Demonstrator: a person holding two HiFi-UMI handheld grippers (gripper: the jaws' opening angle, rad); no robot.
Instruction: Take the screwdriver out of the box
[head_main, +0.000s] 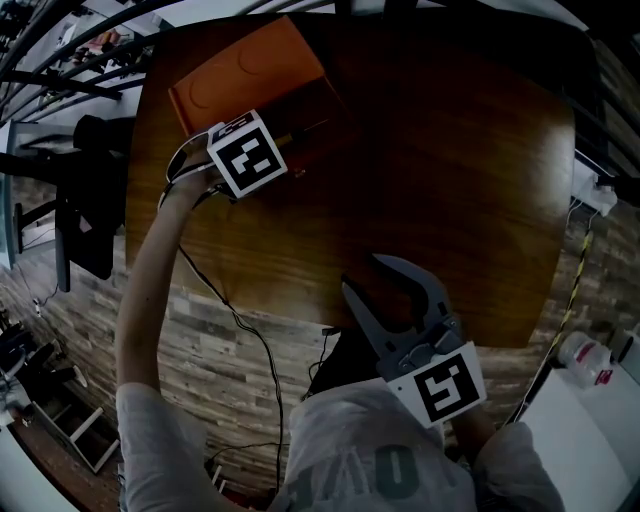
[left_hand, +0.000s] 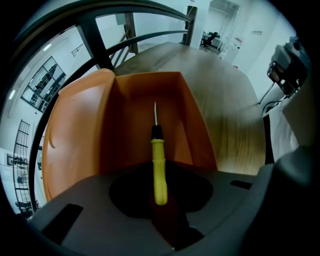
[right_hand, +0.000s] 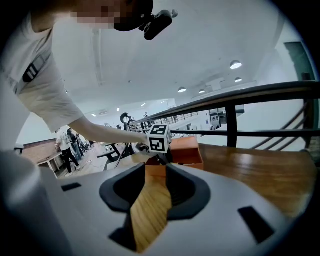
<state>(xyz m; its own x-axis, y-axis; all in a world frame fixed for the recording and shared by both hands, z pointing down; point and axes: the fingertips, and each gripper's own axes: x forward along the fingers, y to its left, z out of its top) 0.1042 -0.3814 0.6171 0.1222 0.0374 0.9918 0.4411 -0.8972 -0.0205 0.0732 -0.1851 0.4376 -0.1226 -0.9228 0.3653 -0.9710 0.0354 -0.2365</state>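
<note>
An open orange box (head_main: 240, 70) stands at the table's far left corner. In the left gripper view a screwdriver (left_hand: 158, 165) with a yellow handle and a thin metal shaft lies along the floor of the box (left_hand: 80, 130). My left gripper (left_hand: 160, 202) points straight down into the box and is shut on the yellow handle. From the head view only its marker cube (head_main: 247, 152) shows over the box's front edge. My right gripper (head_main: 364, 272) hangs open over the table's near edge with nothing between its jaws, and it looks towards the box (right_hand: 186, 150).
The dark wooden table (head_main: 430, 180) has rounded corners. A black cable (head_main: 250, 330) hangs down from the left hand over the near edge. A white bottle (head_main: 585, 355) stands on a white surface to the right. Metal railings run behind the table.
</note>
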